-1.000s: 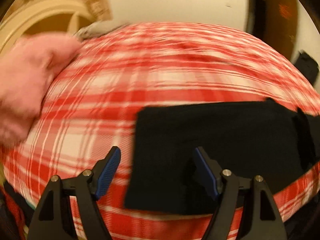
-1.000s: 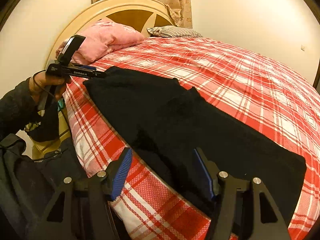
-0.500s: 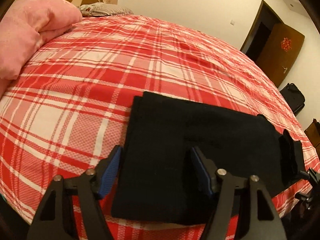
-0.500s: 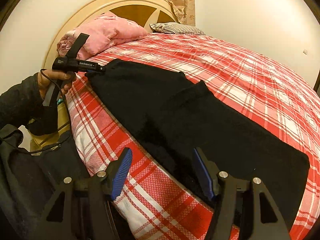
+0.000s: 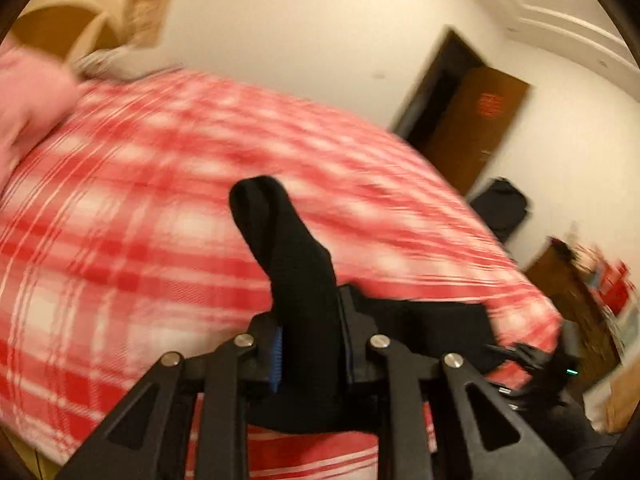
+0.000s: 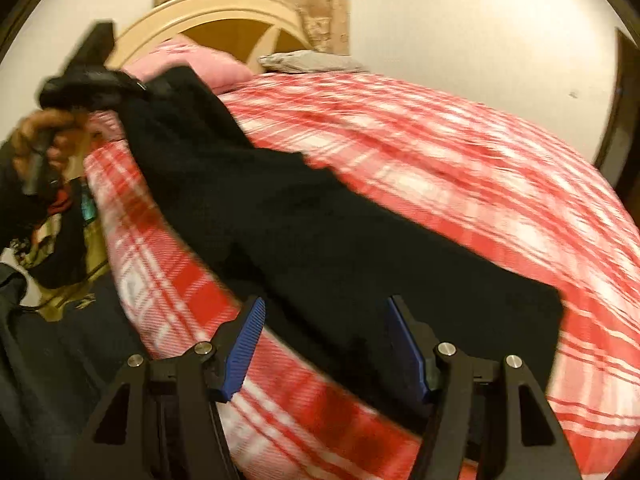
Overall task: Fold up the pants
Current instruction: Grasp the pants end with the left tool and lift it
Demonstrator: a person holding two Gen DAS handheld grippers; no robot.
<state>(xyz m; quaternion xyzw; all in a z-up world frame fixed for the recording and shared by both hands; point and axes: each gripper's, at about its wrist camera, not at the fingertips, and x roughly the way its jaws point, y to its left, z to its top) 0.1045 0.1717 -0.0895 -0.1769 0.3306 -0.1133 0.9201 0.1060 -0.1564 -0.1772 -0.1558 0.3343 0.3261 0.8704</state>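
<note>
The left gripper (image 5: pixel 310 344) is clamped on a bunched end of the black pants (image 6: pixel 340 248), and a fold of cloth sticks up from its fingers toward 12 o'clock in the left wrist view. From the right wrist camera that same gripper (image 6: pixel 132 88) sits at 10 o'clock, lifting the pants' end off the bed (image 6: pixel 460 152) in front of the pink pillow (image 6: pixel 208 64). The rest of the pants lies along the near edge of the red plaid cover, running from 10 o'clock down to 4 o'clock. The right gripper (image 6: pixel 324 344) stands wide, its blue pads (image 6: pixel 244 344) apart over the pants' near edge, gripping nothing. A grey pillow (image 6: pixel 312 60) lies at 12 o'clock by the headboard (image 6: pixel 224 4). An open brown door (image 5: pixel 472 120) shows at 2 o'clock in the left view. Both views are motion-blurred.
</note>
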